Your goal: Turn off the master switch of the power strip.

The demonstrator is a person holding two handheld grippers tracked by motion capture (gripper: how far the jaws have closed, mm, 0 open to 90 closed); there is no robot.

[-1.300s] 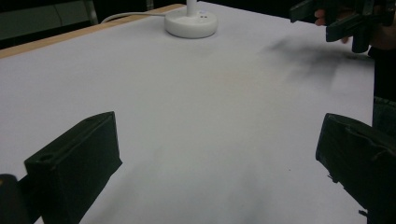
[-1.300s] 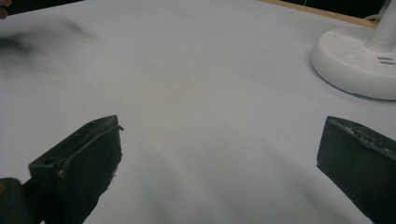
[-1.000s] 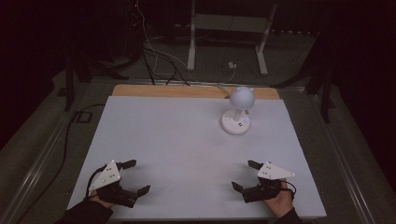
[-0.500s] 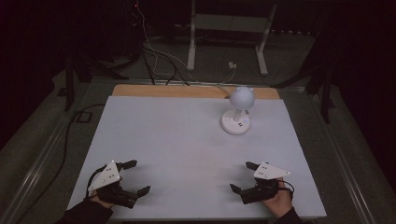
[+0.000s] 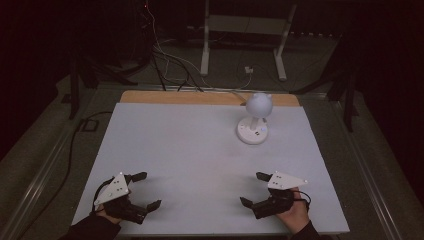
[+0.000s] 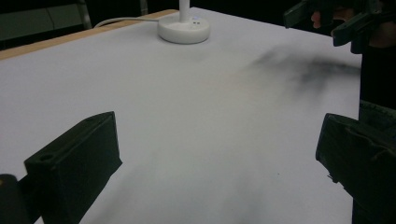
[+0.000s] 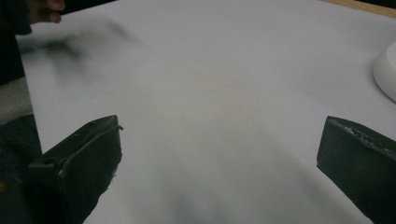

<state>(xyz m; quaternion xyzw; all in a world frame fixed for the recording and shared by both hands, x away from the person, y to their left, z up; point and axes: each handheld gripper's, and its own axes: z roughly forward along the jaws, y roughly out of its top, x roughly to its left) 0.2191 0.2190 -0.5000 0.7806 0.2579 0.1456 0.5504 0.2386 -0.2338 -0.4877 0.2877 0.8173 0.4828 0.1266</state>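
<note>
A small white desk lamp point(image 5: 255, 120) with a round head stands on the white table top point(image 5: 190, 145) at the back right; its round base point(image 6: 183, 30) appears far ahead in the left gripper view and its edge point(image 7: 387, 70) at the right of the right gripper view. My left gripper point(image 5: 148, 190) rests near the front left corner, open, with nothing between its jaws point(image 6: 217, 158). My right gripper point(image 5: 252, 188) sits near the front right, open and empty point(image 7: 219, 154). The two grippers face each other across bare table.
A wooden strip point(image 5: 200, 97) runs along the table's far edge, and the lamp's white cable point(image 5: 235, 92) trails off behind it. Dark floor with cables and a metal stand point(image 5: 245, 30) lies beyond. The other gripper point(image 6: 336, 18) is visible top right in the left gripper view.
My right gripper has shifted slightly to the left and nearer the front edge. The left gripper and the lamp have hardly moved.
</note>
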